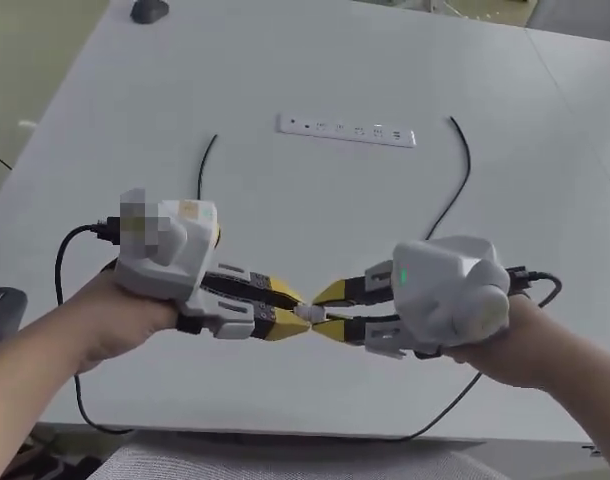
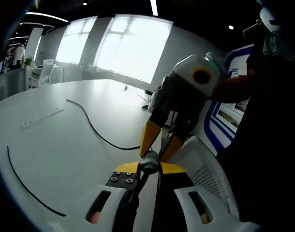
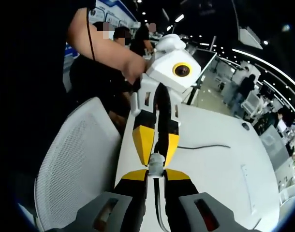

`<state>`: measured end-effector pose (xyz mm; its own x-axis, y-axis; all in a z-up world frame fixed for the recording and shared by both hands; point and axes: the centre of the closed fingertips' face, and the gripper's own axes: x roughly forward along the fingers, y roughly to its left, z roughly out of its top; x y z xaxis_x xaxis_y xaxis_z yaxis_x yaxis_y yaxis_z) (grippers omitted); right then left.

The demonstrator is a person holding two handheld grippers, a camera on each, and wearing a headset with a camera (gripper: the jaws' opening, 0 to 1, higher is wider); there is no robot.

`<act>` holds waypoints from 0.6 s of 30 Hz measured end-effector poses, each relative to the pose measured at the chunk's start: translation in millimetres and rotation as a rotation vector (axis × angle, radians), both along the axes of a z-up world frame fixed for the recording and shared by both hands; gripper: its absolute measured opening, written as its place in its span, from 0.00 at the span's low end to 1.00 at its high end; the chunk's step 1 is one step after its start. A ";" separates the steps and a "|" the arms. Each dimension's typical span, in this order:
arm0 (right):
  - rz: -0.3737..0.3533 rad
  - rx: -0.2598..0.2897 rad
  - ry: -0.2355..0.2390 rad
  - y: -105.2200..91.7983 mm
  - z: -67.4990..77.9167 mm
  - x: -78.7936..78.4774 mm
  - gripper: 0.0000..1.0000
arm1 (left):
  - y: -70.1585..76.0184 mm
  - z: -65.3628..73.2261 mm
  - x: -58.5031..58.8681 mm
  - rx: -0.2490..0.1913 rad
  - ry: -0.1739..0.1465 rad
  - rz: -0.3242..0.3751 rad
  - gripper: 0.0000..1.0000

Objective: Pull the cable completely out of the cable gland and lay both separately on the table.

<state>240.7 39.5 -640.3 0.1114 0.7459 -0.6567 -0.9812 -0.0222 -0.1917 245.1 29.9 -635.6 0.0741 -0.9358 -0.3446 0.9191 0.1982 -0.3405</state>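
Head view: I see left tongs [image 1: 293, 318] and right tongs [image 1: 323, 308] tip to tip above the bench [image 1: 335, 60] at 6 o'clock, cable gland [image 1: 307, 313] between. Left gripper view: left tongs clamp it. Right gripper view: right tongs clamp the cable [image 3: 157, 199].

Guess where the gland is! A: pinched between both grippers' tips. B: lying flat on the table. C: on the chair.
A: the gland sits right where the tips of the left gripper and right gripper meet.

No readable text, labels or numbers
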 end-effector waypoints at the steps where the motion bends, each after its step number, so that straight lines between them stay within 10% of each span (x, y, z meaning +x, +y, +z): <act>1: -0.006 0.002 0.002 0.0 0.4 0.2 0.08 | -0.3 0.2 0.2 0.000 -0.001 -0.001 0.15; 18: -0.245 0.105 0.162 -17.4 8.1 7.4 0.20 | -0.7 1.9 0.5 0.006 -0.034 -0.008 0.15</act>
